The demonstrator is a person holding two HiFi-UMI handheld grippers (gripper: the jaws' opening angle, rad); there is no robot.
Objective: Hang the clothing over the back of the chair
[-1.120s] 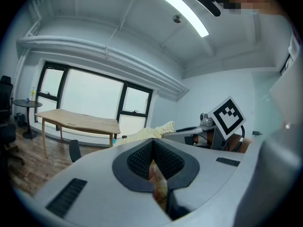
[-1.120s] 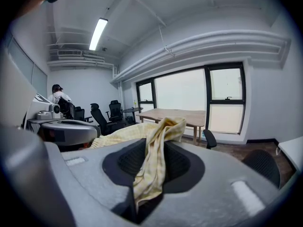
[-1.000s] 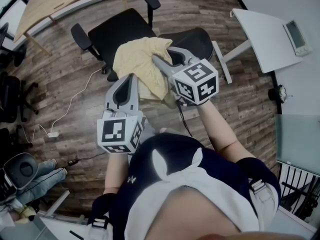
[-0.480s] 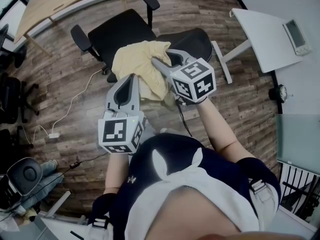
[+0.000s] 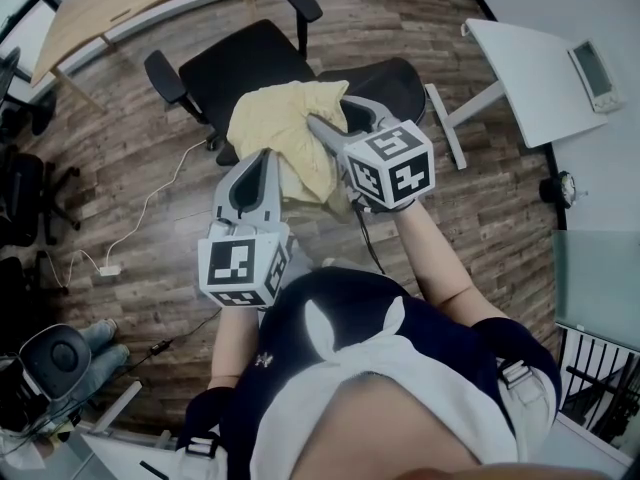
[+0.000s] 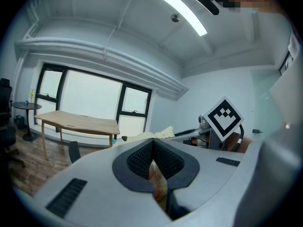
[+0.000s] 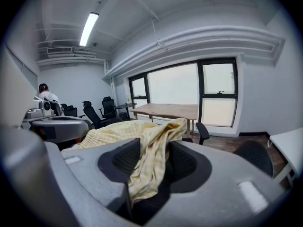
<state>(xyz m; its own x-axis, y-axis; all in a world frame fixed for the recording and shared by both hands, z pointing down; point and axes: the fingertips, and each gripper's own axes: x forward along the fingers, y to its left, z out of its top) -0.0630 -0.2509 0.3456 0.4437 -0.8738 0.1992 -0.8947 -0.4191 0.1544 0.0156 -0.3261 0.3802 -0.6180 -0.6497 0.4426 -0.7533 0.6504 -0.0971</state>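
Observation:
The pale yellow clothing (image 5: pixel 285 133) lies bunched over the back of a black office chair (image 5: pixel 240 63), just ahead of both grippers. My right gripper (image 5: pixel 328 113) is at the cloth's right side. Its jaws have just been opening, and in the right gripper view (image 7: pixel 151 150) a fold of the clothing (image 7: pixel 123 131) hangs loose between the parted pads. My left gripper (image 5: pixel 264 156) reaches the cloth's near lower edge. In the left gripper view (image 6: pixel 152 148) its pads meet, with a thin yellowish strip of cloth pinched between them.
A second black mesh chair (image 5: pixel 390 83) stands right of the cloth. A white desk (image 5: pixel 530 63) is at the far right and a wooden table (image 5: pixel 120 3) at the back left. A white cable (image 5: pixel 150 198) runs across the floor. More chairs (image 5: pixel 20 198) stand at the left.
The right gripper's jaws stand a little wider around the cloth, which has stayed on the chair back. The left gripper has not moved. A seated person at lower left has shifted.

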